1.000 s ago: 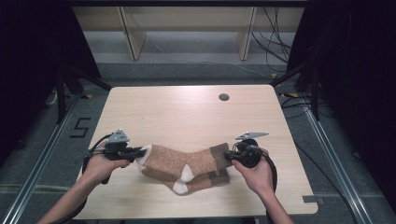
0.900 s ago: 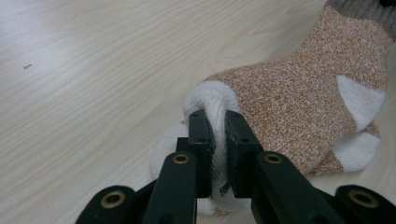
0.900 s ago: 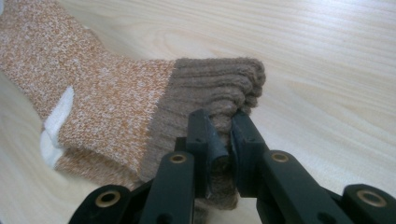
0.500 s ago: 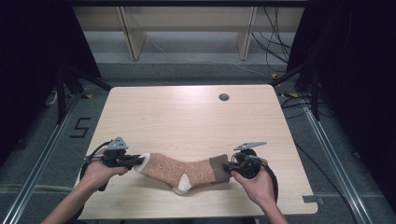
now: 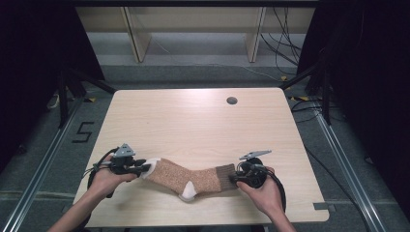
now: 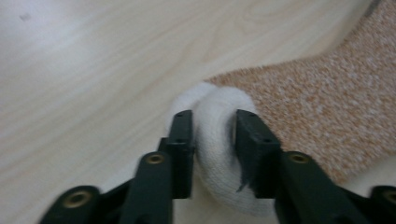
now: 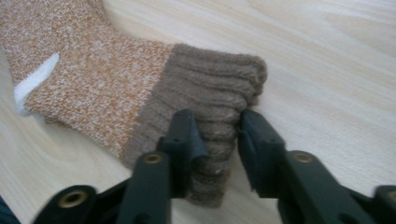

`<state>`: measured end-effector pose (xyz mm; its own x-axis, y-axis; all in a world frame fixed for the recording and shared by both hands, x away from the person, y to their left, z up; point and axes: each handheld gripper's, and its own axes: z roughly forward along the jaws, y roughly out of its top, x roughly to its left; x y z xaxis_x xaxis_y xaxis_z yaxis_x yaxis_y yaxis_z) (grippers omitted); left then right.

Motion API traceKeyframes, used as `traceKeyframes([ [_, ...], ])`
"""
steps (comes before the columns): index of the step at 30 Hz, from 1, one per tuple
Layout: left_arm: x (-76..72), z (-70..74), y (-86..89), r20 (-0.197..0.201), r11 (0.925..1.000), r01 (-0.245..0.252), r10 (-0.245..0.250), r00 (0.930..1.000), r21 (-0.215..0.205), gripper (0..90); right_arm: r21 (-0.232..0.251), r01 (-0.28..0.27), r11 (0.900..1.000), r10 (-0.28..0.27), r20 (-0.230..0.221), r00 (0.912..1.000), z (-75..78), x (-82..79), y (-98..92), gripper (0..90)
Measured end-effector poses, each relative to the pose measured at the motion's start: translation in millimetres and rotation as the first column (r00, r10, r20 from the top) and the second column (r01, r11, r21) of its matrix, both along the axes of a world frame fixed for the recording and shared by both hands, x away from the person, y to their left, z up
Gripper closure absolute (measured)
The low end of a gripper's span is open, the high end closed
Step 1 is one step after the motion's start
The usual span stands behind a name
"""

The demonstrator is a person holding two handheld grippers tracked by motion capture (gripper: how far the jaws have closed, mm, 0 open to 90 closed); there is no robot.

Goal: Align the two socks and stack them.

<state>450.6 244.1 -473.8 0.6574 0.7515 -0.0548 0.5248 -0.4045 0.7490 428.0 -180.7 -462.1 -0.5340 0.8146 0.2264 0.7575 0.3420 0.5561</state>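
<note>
Now the sock (image 5: pixel 193 176) lies stretched out flat near the front edge of the table (image 5: pixel 193 121), running from the left gripper to the right one; a second ago it hung bunched and doubled between the two grippers, with a second white patch showing under it, and half a second ago it was already drawn out long.

At the sock's left end, the left gripper (image 5: pixel 140 168) sits at the white toe (image 6: pixel 219 140). Its jaws have just been opening, and the toe is between them: in the left gripper view the left jaw touches the white cloth, while a thin dark gap shows at the right jaw, so the pinch looks loosened rather than tight.

Along the middle, the orange-speckled foot rests on the wood, and the white heel (image 5: pixel 187 191) points toward the table's front edge.

At the sock's right end, the right gripper (image 5: pixel 237 178) is at the brown ribbed cuff (image 7: pixel 215 93). Its jaws have also just been opening; the cuff lies between them, close against the left jaw, with a narrow gap at the right jaw.

Both hands sit lower and closer to the table's front edge than a second ago.
</note>
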Motion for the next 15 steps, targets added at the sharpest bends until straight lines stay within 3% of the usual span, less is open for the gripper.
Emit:
traceKeyframes([
  [1,0.2,1.6,0.2,0.022,1.0,-0.002,0.002,0.9998,0.005,62.1,0.016,0.028,0.999,-0.027,-0.02,0.9994,1.6,-1.9,1.2,62.0],
  [3,-0.4,3.9,0.0,0.032,0.9999,0.006,-0.007,0.9995,0.012,63.1,0.011,0.027,1.0,-0.027,0.001,0.9996,3.9,-0.6,-1.8,61.4],
  [6,0.1,1.2,0.8,-0.012,0.998,0.035,-0.034,0.9994,0.052,67.1,0.023,0.038,0.999,-0.038,0.017,0.9991,6.1,-1.3,-1.3,62.8],
  [10,3.6,-7.4,0.1,-0.049,0.9995,0.023,-0.022,0.9986,0.024,64.0,0.02,0.042,0.999,-0.043,0.024,0.9988,5.6,0.4,-1.0,62.8],
  [13,5.9,-10.9,-0.6,-0.058,0.999,0.034,-0.032,0.9978,0.028,71.2,0.022,0.04,0.999,-0.04,0.015,0.9991,1.6,1.4,-1.1,68.7],
  [14,6.3,-10.8,-1.0,-0.062,0.9989,0.034,-0.032,0.9975,0.031,75.2,0.038,0.062,0.997,-0.061,-0.018,0.998,0.7,0.0,0.4,71.8],
  [15,6.8,-10.9,-2.4,-0.062,0.9992,0.029,-0.028,0.9977,0.026,78.0,0.031,0.05,0.998,-0.05,-0.001,0.9987,-0.9,1.2,-1.0,73.6],
])
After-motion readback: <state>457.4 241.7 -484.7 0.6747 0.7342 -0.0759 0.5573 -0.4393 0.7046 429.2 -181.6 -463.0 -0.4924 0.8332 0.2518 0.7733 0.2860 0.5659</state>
